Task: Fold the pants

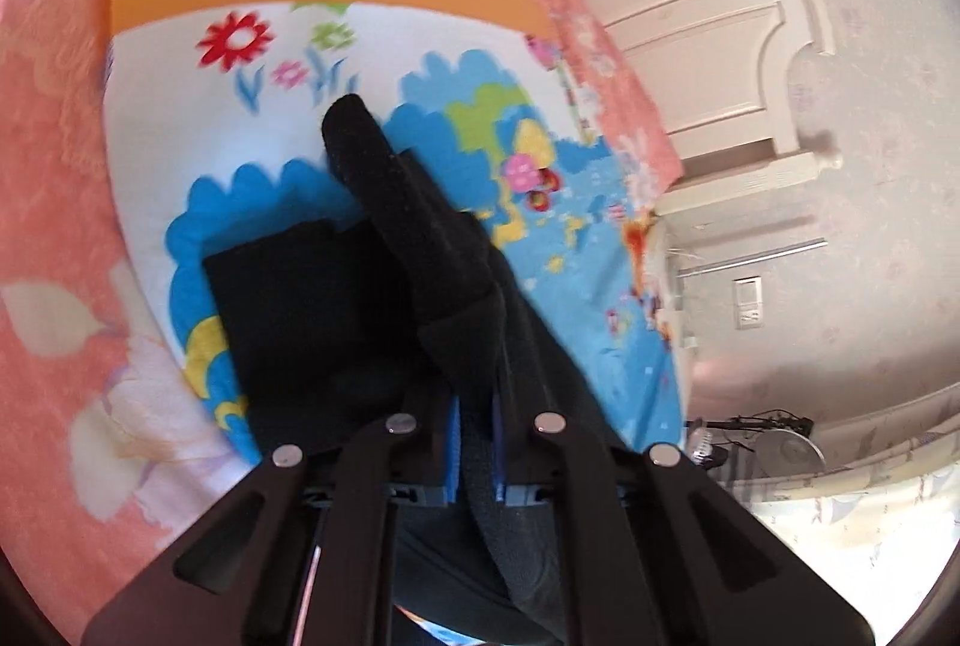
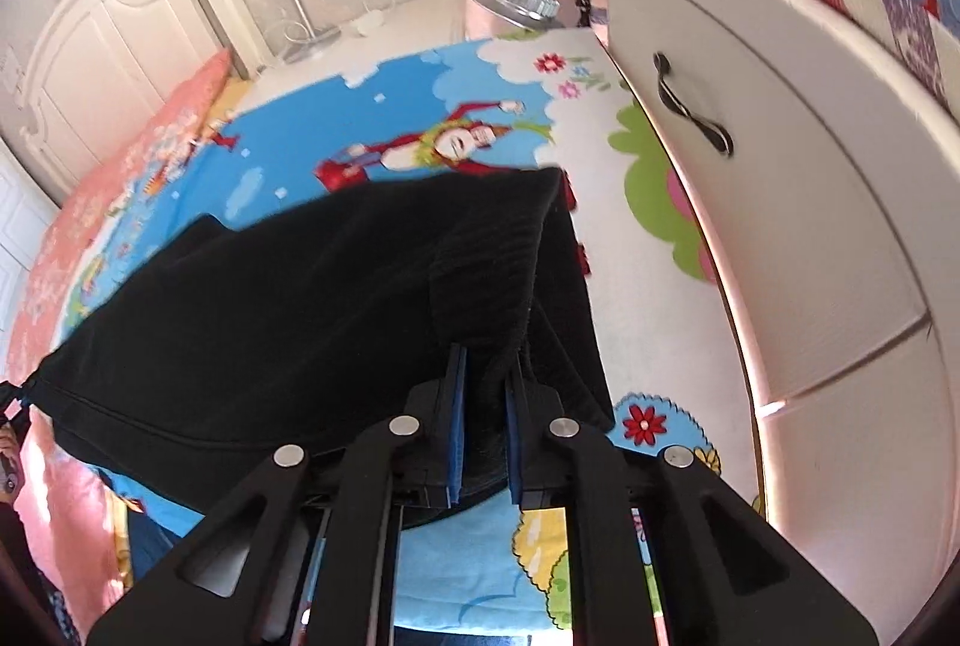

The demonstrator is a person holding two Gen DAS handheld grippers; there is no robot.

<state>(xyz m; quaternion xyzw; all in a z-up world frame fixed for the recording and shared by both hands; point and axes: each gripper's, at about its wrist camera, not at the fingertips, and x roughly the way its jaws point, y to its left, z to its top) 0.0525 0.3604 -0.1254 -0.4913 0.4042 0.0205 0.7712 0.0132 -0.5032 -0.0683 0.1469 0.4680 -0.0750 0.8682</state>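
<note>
Left wrist view: the left gripper (image 1: pixel 477 460) is clamped on a fold of the black fabric pants (image 1: pixel 336 310), which trail down onto the bright cartoon-print play mat (image 1: pixel 180 106).

Right wrist view: the right gripper (image 2: pixel 485 442) pinches the pants' (image 2: pixel 300 304) ribbed edge, the cloth hanging stretched above the mat (image 2: pixel 384 130) beside a white drawer front (image 2: pixel 810 226).
</note>
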